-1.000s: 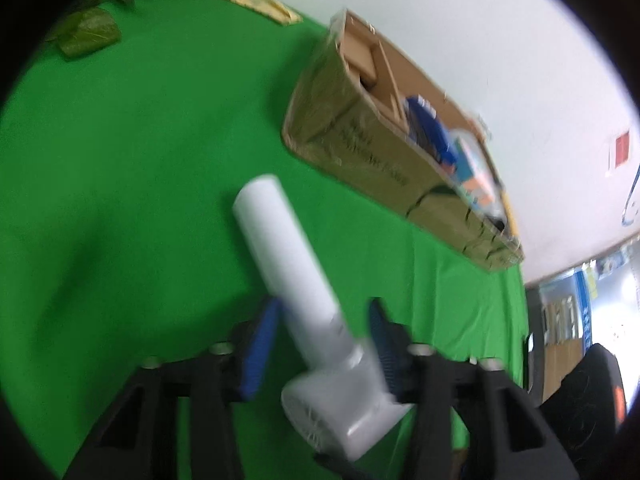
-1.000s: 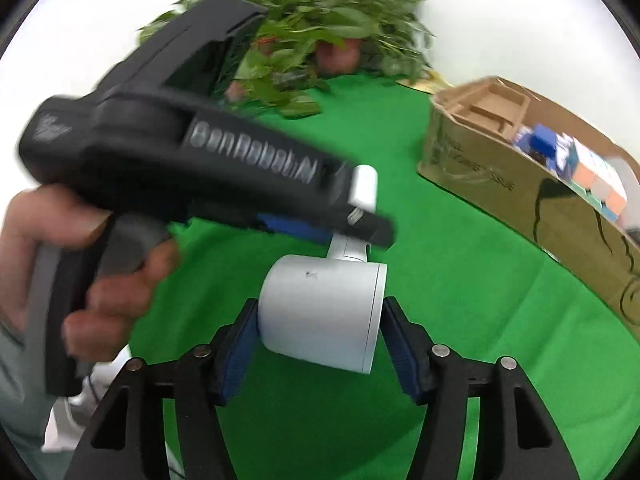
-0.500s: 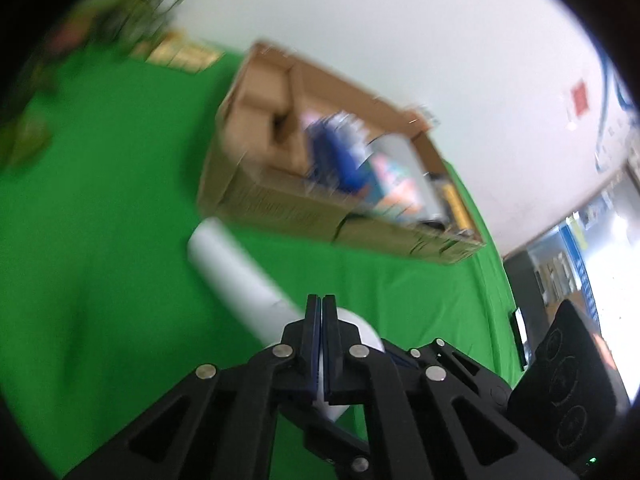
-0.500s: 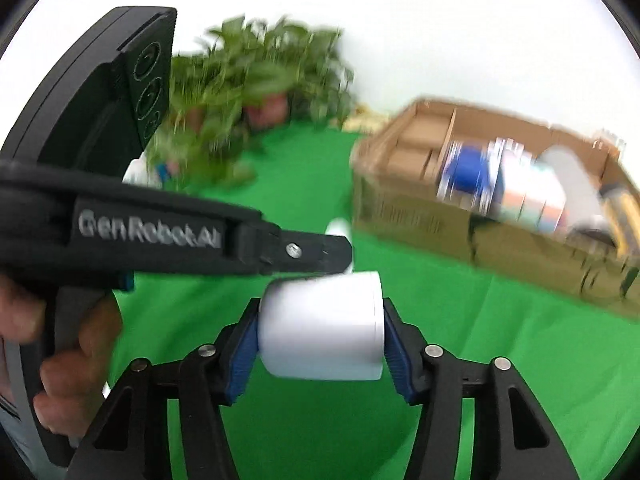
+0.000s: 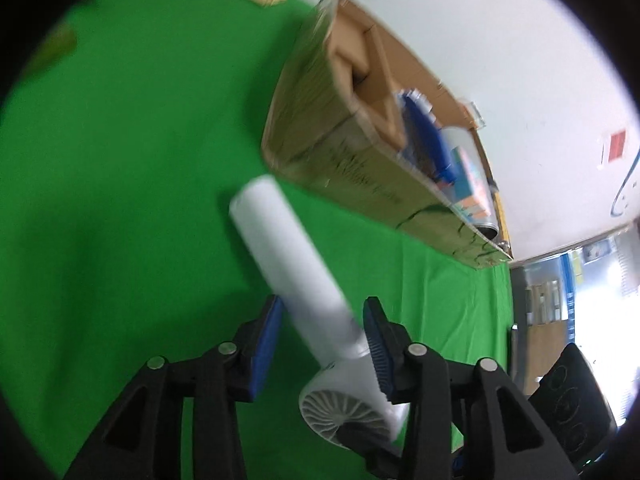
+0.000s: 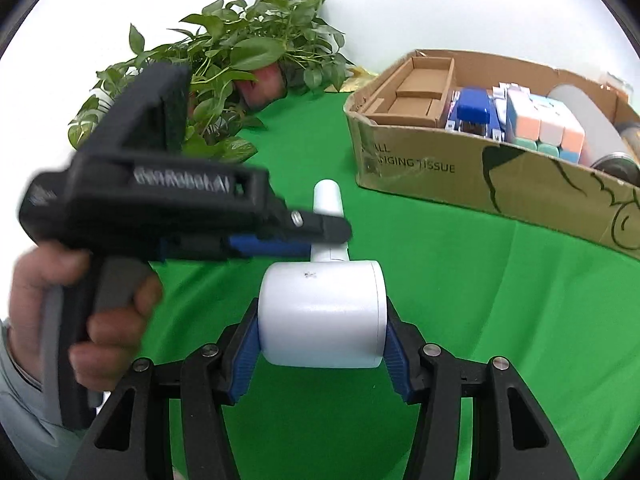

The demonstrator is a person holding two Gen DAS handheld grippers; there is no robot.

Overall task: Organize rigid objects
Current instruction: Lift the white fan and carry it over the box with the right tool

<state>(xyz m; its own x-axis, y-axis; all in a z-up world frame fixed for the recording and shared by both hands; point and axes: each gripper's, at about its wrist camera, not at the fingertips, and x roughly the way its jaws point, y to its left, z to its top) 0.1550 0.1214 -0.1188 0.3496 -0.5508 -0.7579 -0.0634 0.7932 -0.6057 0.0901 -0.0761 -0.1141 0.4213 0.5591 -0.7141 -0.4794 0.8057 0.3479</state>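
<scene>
My right tool (image 6: 322, 350) squeezes the fat head of the little white fan (image 6: 320, 312) above the green table (image 6: 460, 300); it feels hard, light and slippery, so my left tool (image 5: 322, 344), just opened, sits loosely around the thin handle

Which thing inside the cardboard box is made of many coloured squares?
The puzzle cube, sitting between the blue item and the grey cylinder; those are each one colour.

We see that the left gripper (image 5: 322, 336), whose blue pads were pressed together half a second ago with nothing between them, has just opened its jaws and now straddles the handle of the white handheld plastic fan (image 5: 296, 276), with a gap at the left pad. The cardboard box (image 6: 496, 184) has shifted within both views.
</scene>
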